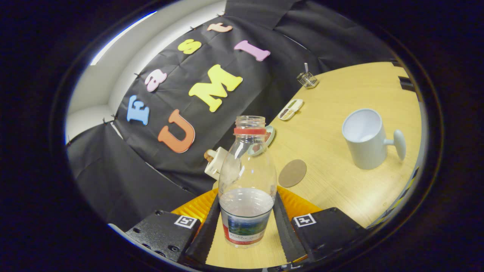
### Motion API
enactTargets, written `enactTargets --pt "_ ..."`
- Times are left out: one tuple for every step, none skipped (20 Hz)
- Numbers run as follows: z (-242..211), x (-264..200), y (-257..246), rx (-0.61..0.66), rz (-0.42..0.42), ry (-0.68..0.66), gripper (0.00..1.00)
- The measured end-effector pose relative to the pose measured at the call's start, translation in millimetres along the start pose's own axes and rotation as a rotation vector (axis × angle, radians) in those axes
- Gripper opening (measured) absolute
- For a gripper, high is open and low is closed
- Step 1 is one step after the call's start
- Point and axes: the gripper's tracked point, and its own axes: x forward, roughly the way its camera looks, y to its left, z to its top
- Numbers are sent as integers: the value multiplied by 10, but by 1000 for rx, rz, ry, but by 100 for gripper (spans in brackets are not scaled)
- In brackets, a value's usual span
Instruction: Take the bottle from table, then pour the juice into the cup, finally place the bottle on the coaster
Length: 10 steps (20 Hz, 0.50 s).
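Observation:
A clear plastic bottle (pixel 246 166) with a red neck ring and no cap stands between my fingers, its lower half holding pale liquid above a printed label. My gripper (pixel 246 197) is shut on the bottle, both fingers pressing its sides at the liquid line. The whole scene looks tilted, and the liquid surface stays level with the bottle. A round brown coaster (pixel 292 173) lies on the wooden table (pixel 340 196) just beyond the right finger. Farther right, a pale grey cup (pixel 363 138) stands with its handle pointing away from the bottle; its mouth is open toward me.
A white plug block (pixel 214 161) sits just behind the bottle by the black cloth wall. A small round dish (pixel 269 135) peeks from behind the bottle's neck. Farther along the table's back edge lie an oval tray (pixel 290 109) and a small wire holder (pixel 307 80).

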Motion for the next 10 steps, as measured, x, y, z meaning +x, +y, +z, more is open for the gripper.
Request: enactTargets --pt "24 7 -27 42 3 0 78" --pt "62 0 -58 78 5 -7 78" --pt "104 2 -89 104 5 -11 78" --pt "139 -3 -124 127 0 -10 78" --pt "160 -35 -154 151 -5 -12 78" --pt "212 -42 -199 186 -9 -18 78" --pt "245 -27 -230 223 -10 -18 78" --pt "266 -8 -259 262 -8 -16 78" --pt "266 2 -290 303 -11 -12 78" --pt "284 5 -328 339 -18 -9 78"
